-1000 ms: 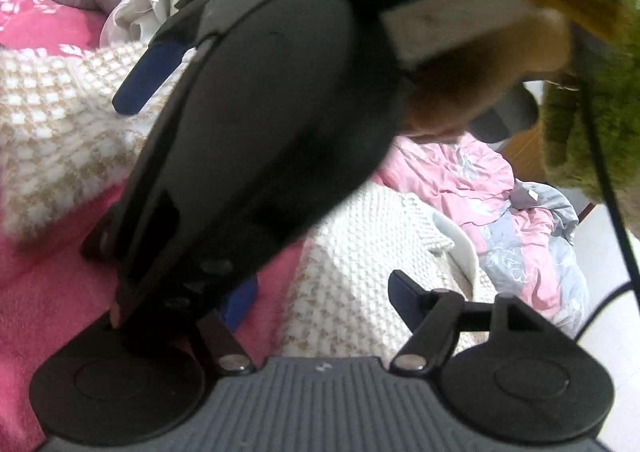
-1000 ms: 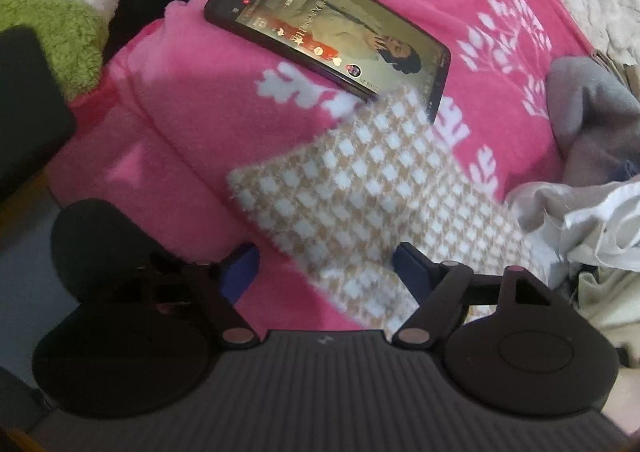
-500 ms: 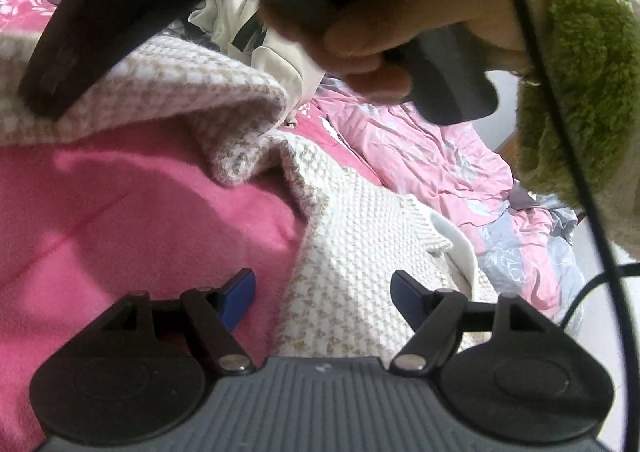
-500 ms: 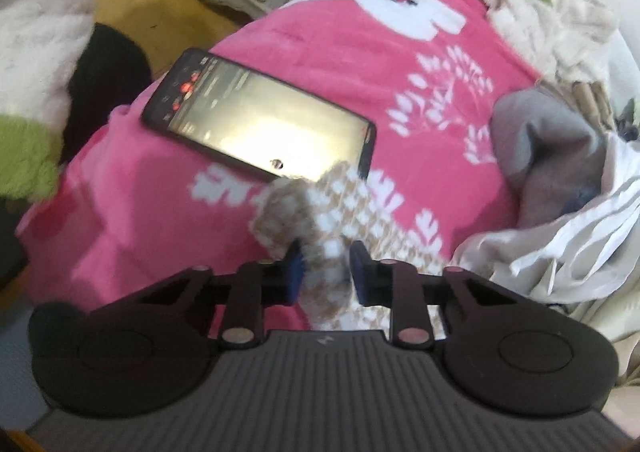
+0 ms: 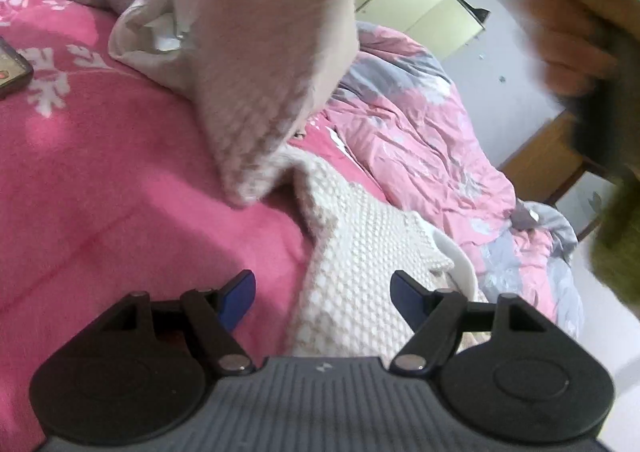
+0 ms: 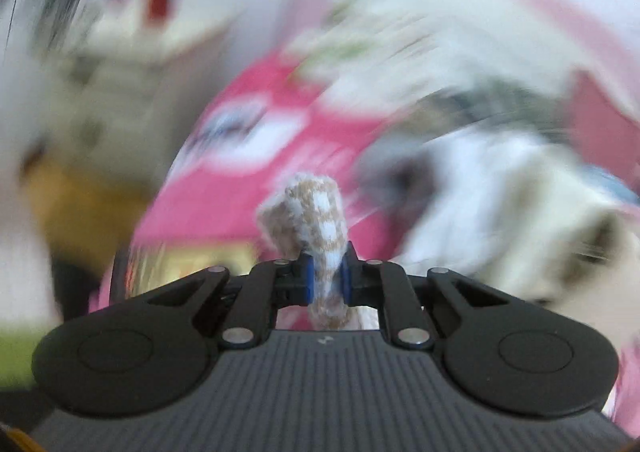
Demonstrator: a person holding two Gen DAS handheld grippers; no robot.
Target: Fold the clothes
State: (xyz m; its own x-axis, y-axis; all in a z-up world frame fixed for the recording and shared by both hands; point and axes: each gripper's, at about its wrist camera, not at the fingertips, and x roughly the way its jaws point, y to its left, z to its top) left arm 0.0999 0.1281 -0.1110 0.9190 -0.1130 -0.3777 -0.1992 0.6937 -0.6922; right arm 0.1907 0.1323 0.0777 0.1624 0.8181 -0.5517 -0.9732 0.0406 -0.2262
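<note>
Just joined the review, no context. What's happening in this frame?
A person is folding a beige-and-white checked knit garment on a pink blanket. The right tongs are shut on a bunched end of it, and the right view is heavily motion-blurred. The left tongs are open and hold nothing, with the garment's flat part lying between their tips.
</note>
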